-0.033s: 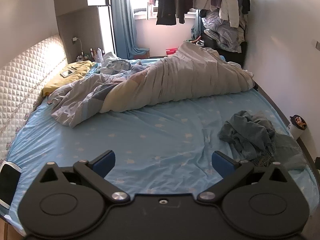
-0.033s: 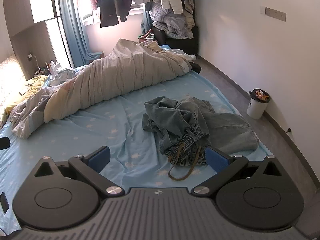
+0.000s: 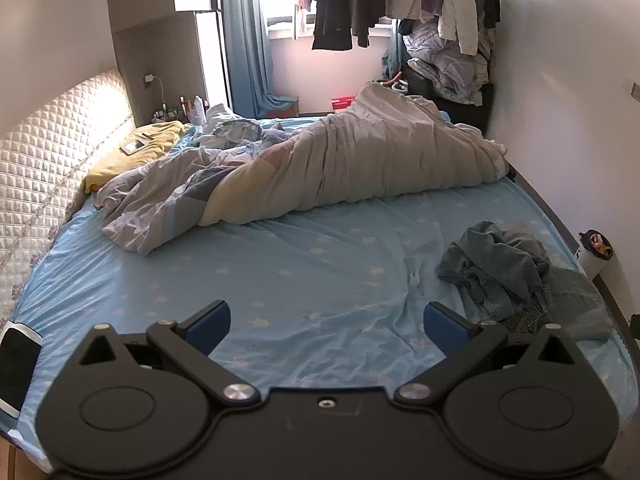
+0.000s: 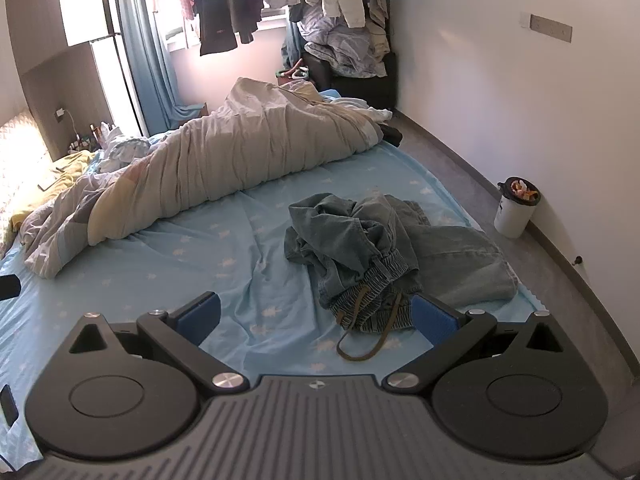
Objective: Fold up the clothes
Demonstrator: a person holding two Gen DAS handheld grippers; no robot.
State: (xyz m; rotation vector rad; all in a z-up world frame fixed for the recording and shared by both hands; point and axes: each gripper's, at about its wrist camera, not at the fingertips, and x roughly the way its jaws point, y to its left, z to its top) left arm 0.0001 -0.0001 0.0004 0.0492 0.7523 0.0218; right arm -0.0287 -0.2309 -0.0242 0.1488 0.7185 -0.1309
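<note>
Denim garment [image 4: 360,248]: crumpled in a heap, elastic waistband and brown drawstring [image 4: 368,340] toward the camera, lying centre-right in the right wrist view and at the right edge in the left wrist view [image 3: 500,268]; a flatter part spreads toward the bed's right border. Right gripper [image 4: 316,316]: jaws spread wide, holding nothing, hovering over the sheet with its right blue pad just beside the waistband; contact cannot be told. Left gripper [image 3: 326,320]: jaws likewise wide apart and empty, above bare sheet, well apart from the garment. Bed [image 4: 200,248]: light blue star-print sheet, wrinkled, with open room in the lower-left and centre of both views for spreading and folding. Bunched duvet [image 4: 248,160]: runs across the upper middle, bounding that room. Risks, as judgement: a pinch into the heap may catch several layers or only the drawstring, so the garment lifts twisted; a low pinch may catch the sheet too; the garment lies near the bed's right border, so a pull that way could drag it off toward the floor and the small bin [image 4: 516,208] by the wall.
</note>
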